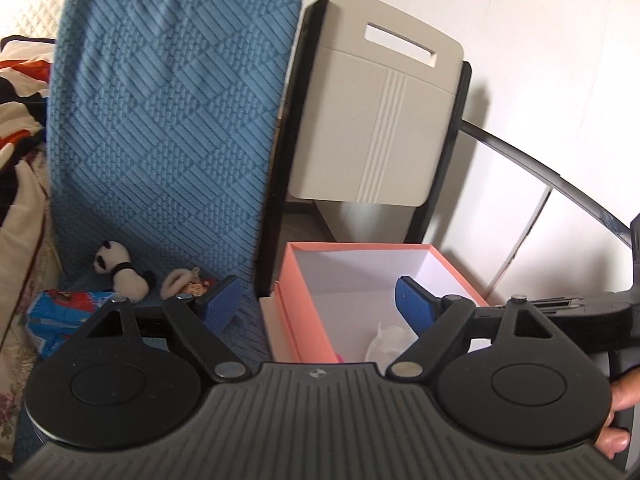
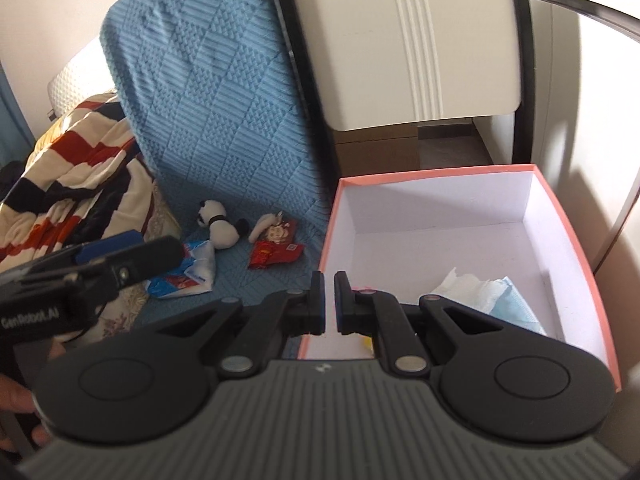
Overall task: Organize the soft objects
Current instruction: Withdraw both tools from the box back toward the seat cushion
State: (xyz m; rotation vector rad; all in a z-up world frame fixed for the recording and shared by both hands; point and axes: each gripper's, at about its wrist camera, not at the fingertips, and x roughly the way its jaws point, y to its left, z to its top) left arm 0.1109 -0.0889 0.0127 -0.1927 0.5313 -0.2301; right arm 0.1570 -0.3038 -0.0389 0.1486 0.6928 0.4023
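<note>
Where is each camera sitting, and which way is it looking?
Left wrist: sits on the left claw, open and empty, facing the blue cushion and pink box; a hand shows at the right edge.
Right wrist: sits on the right claw, shut and empty, looking down into the pink box; the left claw shows at the left.
Both views share the panda toy, cushion and box.
</note>
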